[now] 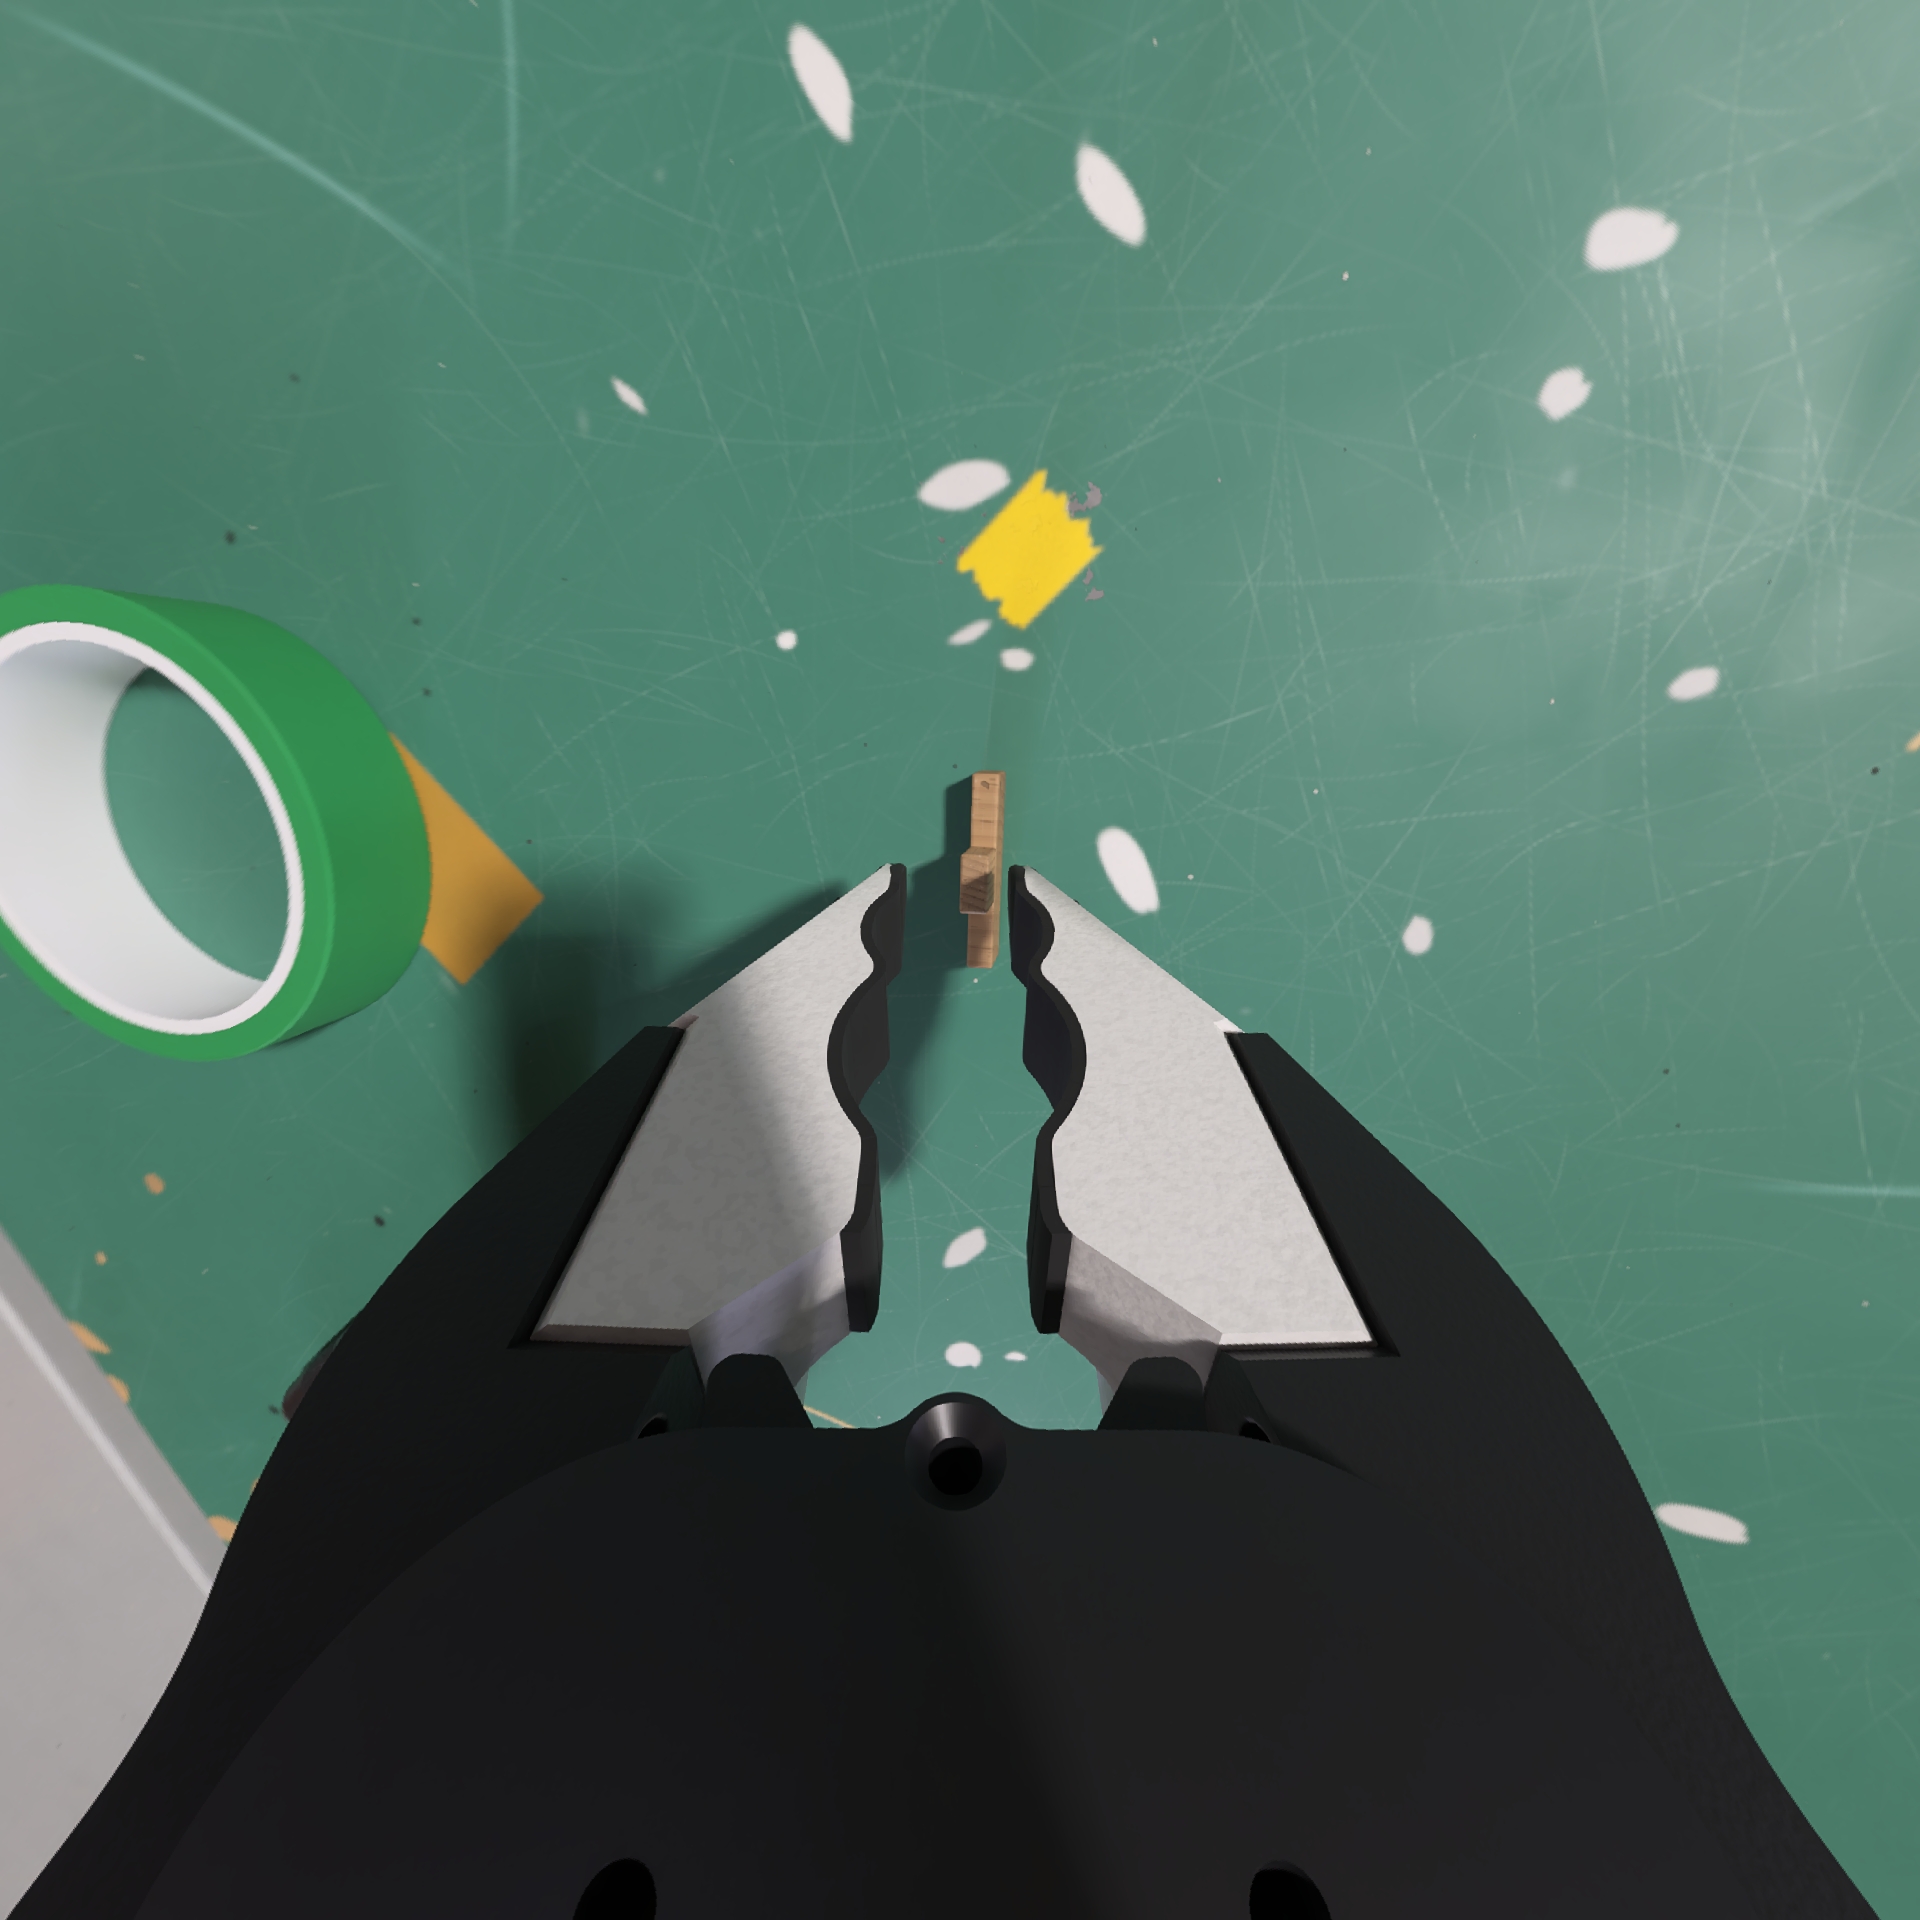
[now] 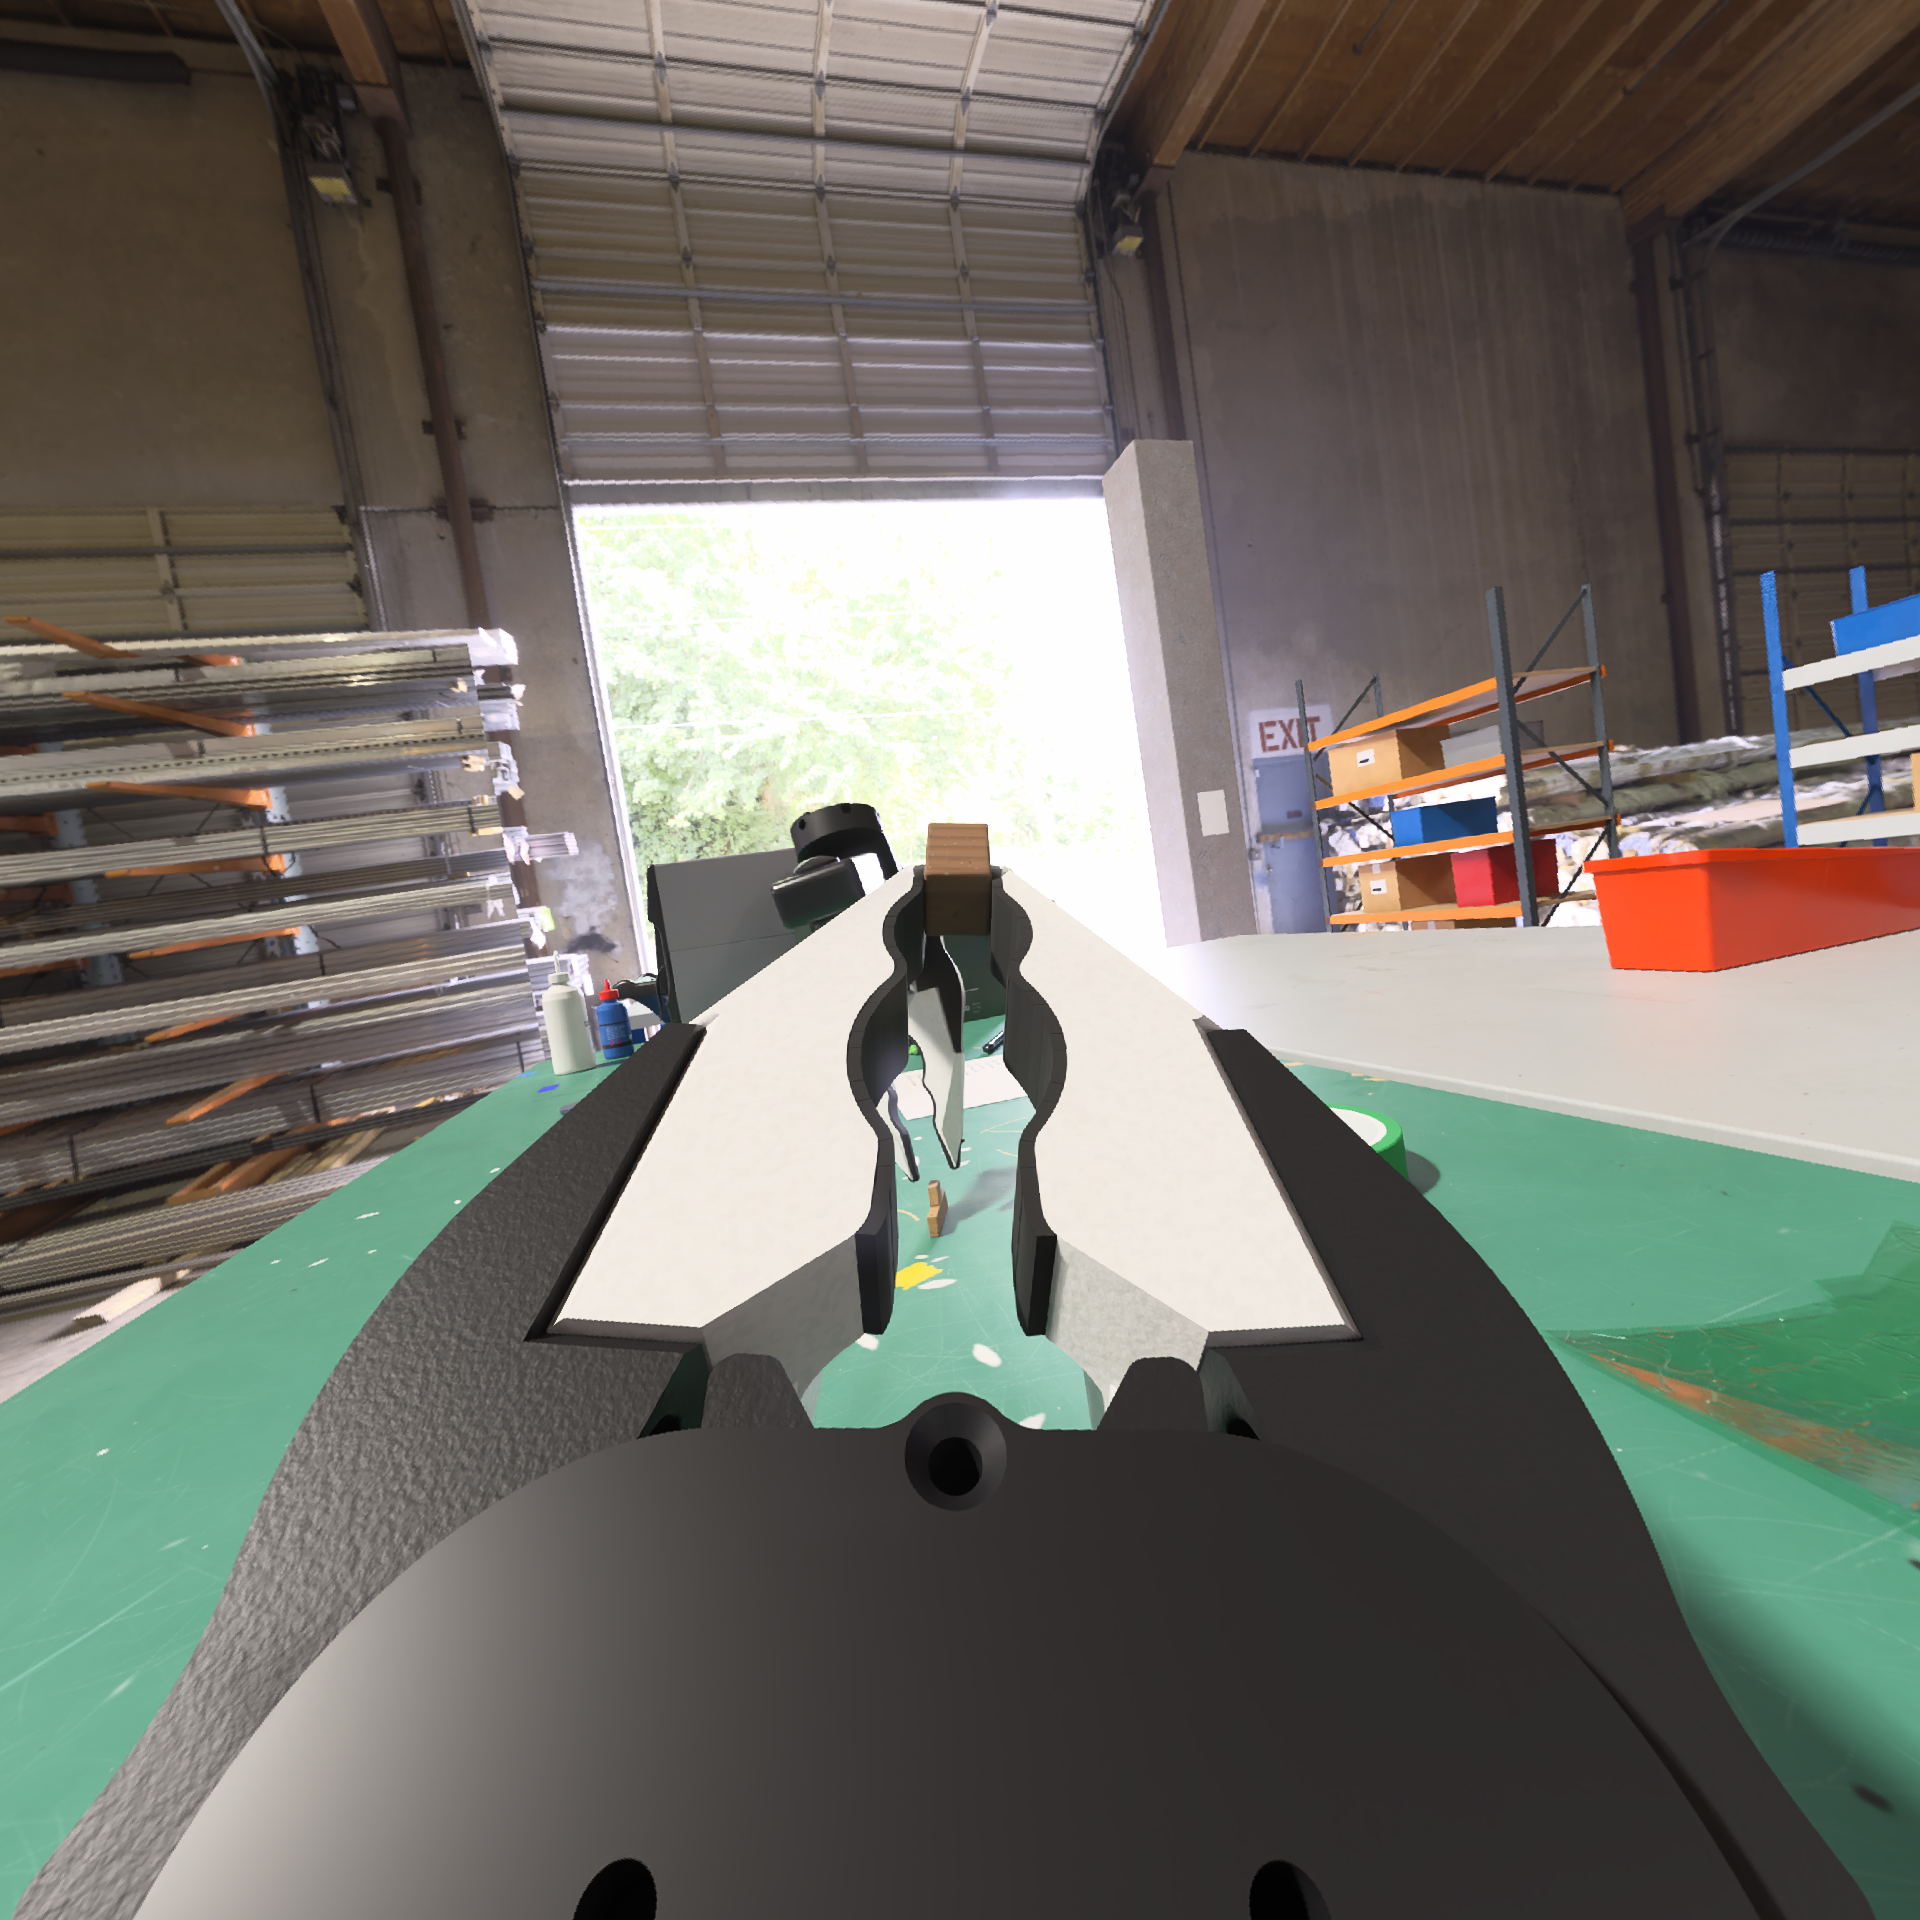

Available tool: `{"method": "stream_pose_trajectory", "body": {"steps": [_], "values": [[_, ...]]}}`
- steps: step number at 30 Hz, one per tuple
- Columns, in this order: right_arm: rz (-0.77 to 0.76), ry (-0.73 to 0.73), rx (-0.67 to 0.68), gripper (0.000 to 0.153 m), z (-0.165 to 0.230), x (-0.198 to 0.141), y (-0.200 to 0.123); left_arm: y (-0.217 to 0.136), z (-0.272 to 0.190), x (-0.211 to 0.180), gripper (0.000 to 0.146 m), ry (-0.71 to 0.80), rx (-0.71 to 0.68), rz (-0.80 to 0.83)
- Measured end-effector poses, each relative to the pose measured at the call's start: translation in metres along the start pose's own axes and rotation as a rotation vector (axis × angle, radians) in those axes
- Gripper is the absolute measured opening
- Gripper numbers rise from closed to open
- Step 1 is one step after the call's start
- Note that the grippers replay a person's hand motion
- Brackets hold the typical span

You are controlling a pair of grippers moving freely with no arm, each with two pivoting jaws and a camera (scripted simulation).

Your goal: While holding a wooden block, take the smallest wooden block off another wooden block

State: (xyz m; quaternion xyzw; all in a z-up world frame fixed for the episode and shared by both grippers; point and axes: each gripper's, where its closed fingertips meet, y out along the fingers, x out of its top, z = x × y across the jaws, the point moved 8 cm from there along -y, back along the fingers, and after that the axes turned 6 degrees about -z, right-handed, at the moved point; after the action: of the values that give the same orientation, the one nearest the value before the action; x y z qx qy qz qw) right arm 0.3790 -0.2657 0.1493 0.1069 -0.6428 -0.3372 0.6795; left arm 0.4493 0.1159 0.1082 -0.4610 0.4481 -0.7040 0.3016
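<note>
The left tongs [image 1: 957, 883] are open a little, just above the small block [image 1: 978, 891] on a long block [image 1: 986, 821]. The right tongs [image 2: 957, 883] squeeze a block [image 2: 956, 878]. Far right sits a red bin [image 2: 1756, 899]; its inside is hidden.

The left wrist view looks steeply down on the green mat [image 1: 1455, 935] from above, near it, along its own fingers. The right wrist view sits low over the same mat [image 2: 312, 1507] and faces level across it toward the far open door [image 2: 852, 707]. Both views share the small blocks [image 1: 985, 873] [image 2: 936, 1207], the yellow patch [image 1: 1031, 549] [image 2: 916, 1276] and the tape roll [image 1: 197, 821] [image 2: 1387, 1141].
</note>
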Motion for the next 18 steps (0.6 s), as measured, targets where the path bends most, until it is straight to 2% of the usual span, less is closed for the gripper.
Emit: {"method": "stream_pose_trajectory", "body": {"steps": [8,13,16,18], "values": [[-0.006,0.002,-0.004,0.010,0.000,0.001,-0.001,0.014,0.004,-0.010,0.008,-0.008,-0.104,0.034],[-0.007,-0.001,-0.002,0.010,0.000,0.001,0.000,0.014,0.005,-0.010,0.005,-0.131,-0.111,0.047],[-0.012,-0.001,-0.002,0.010,0.000,0.002,0.000,0.003,0.006,-0.008,0.005,-0.225,-0.017,0.145],[-0.016,-0.001,0.000,0.010,0.001,0.002,0.000,-0.017,0.007,0.004,0.005,-0.327,0.115,0.084]]}}
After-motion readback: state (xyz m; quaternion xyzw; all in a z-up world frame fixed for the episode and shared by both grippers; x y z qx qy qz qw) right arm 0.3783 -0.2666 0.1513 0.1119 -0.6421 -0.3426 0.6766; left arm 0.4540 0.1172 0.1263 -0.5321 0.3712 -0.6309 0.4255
